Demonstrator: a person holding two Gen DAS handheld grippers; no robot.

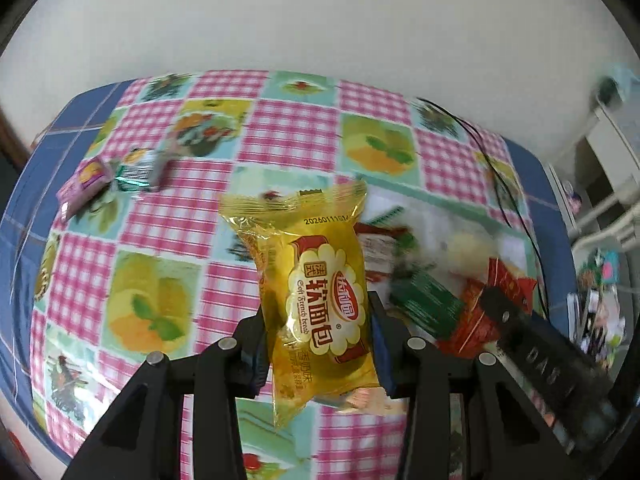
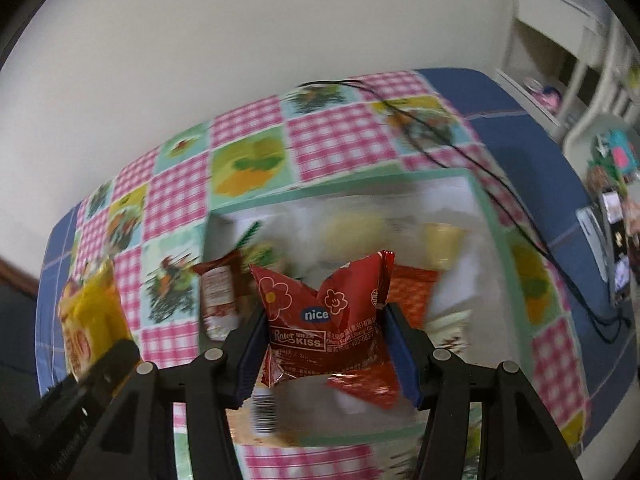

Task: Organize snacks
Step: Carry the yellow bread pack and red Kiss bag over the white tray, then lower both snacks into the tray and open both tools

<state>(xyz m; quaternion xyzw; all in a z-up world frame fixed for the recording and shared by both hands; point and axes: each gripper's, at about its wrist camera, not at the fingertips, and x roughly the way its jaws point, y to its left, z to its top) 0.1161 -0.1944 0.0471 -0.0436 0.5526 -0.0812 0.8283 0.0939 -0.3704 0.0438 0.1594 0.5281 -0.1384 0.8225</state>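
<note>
My left gripper (image 1: 318,344) is shut on a yellow soft-bread packet (image 1: 316,280), held above the checked tablecloth (image 1: 280,132), left of the box. In the right wrist view my right gripper (image 2: 326,344) is shut on a red snack packet (image 2: 328,304) marked "nice", held over a white box with a green rim (image 2: 340,184). Inside the box lie several blurred packets: red, green, pale yellow. The same box (image 1: 440,220) shows at right in the left wrist view, with the other gripper's black body (image 1: 540,344) beside it. The yellow packet (image 2: 90,320) also appears at far left.
Two small wrapped snacks, one purple (image 1: 82,186) and one green-silver (image 1: 140,172), lie on the cloth at far left. A black cable (image 2: 500,176) runs across the table past the box's right side. White furniture and clutter (image 2: 592,80) stand beyond the table's right edge.
</note>
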